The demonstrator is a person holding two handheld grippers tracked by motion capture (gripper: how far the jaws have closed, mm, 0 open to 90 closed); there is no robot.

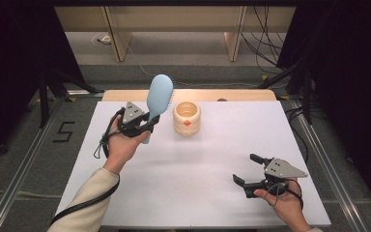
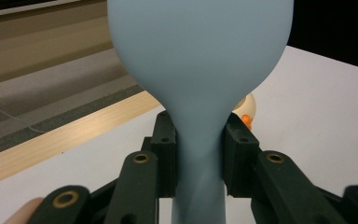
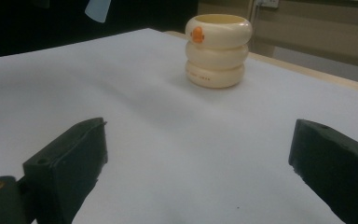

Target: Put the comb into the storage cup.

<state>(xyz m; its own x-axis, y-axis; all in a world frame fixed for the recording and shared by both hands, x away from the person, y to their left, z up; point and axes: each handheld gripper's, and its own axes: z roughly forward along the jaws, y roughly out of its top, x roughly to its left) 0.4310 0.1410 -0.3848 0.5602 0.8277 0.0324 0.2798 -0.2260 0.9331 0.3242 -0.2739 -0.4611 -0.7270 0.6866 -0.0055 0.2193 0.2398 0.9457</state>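
White table [image 1: 188,188]: lying under every item. Left gripper [image 1: 147,124]: being held above the table's far left part, jaws clamping the neck of a pale blue hairbrush [image 1: 158,96], whose head is rising up and away beyond the jaws. Right gripper [image 1: 249,168]: hovering near the front right, jaws spread wide, gripping nothing. Cream ringed cup [image 1: 187,117]: standing upright just right of the hairbrush, well apart from the right gripper.

Left gripper [image 2: 199,154]: jaws clamped on neck of pale blue hairbrush [image 2: 199,60], head upright. Cream cup [image 2: 249,108] with orange mark behind it, on white desk [image 2: 321,107] near wooden far edge.
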